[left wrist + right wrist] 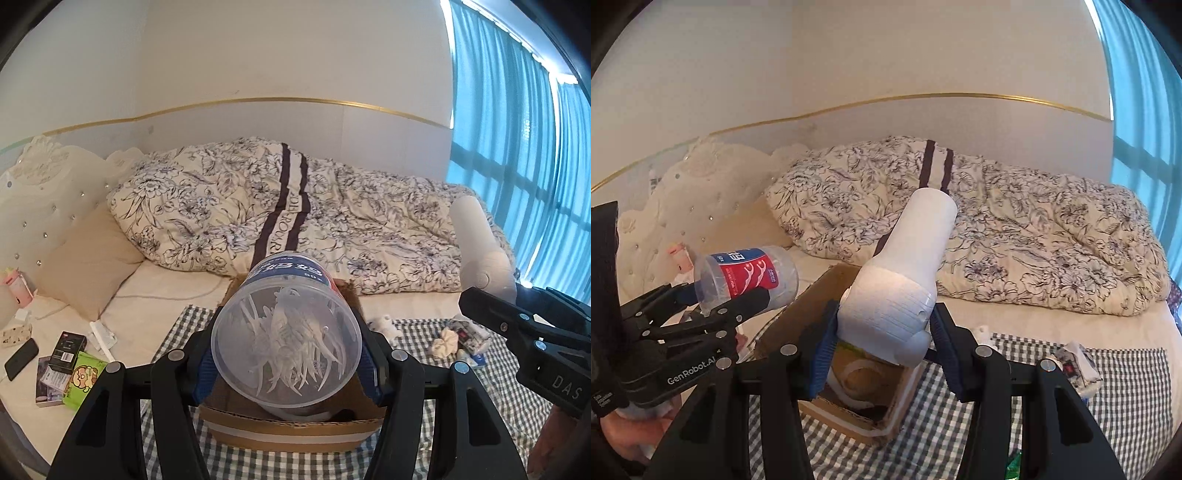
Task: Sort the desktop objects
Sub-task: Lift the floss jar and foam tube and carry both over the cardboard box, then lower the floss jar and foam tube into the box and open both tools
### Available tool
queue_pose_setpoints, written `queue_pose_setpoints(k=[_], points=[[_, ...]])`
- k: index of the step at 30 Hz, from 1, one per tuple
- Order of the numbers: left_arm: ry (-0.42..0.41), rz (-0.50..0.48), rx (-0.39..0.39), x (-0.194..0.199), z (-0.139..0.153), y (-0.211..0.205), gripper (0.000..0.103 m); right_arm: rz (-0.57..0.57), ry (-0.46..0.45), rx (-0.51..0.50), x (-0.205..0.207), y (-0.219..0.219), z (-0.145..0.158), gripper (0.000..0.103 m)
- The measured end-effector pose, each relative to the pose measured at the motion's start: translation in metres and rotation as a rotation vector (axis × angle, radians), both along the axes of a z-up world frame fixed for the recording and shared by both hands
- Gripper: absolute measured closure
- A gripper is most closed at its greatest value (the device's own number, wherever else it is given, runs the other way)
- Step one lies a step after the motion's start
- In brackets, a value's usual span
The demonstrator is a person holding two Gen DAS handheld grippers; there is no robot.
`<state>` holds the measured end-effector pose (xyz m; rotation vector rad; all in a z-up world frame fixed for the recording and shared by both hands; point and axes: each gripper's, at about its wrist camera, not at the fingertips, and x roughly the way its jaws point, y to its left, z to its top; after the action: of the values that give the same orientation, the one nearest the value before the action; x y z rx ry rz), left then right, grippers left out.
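Both raised over the cardboard box (291, 424), left gripper (286, 363) clamps floss jar (286, 332), right gripper (882, 341) a white bottle (901, 288).

- The tub (286, 332) clamped in my left gripper (286, 363) is clear, smooth plastic, faintly cloudy, with a glossy blue and red label; white plastic picks show through its base.
- My right gripper (882, 347) grips a white bottle (905, 284) of matt plastic.
- Both grippers are matt black plastic with shiny metal rivets; the finger pads (822, 350) are ribbed blue, rubbery-looking.
- The box (291, 428) is rough brown corrugated cardboard.
- The checked cloth (443, 417) under it is woven fabric.
- The quilt (295, 210) is soft printed cloth, puffy and creased.
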<state>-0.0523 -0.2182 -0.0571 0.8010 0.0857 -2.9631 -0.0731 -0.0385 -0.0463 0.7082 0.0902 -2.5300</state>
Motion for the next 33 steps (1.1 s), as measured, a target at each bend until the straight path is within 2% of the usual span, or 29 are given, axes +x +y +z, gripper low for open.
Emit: queue_pose_setpoints(k=[19,33], points=[[-0.161,-0.005,0.063,-0.057,-0.054,-0.032,0.04,0.038,-0.116,0.066,-0.059,-0.044,-0.044,0.054],[-0.283,0.004,0.054,-0.088,-0.091,-0.044,0.04,0.109,-0.247,0.158,-0.088,-0.074,-0.09,0.054]])
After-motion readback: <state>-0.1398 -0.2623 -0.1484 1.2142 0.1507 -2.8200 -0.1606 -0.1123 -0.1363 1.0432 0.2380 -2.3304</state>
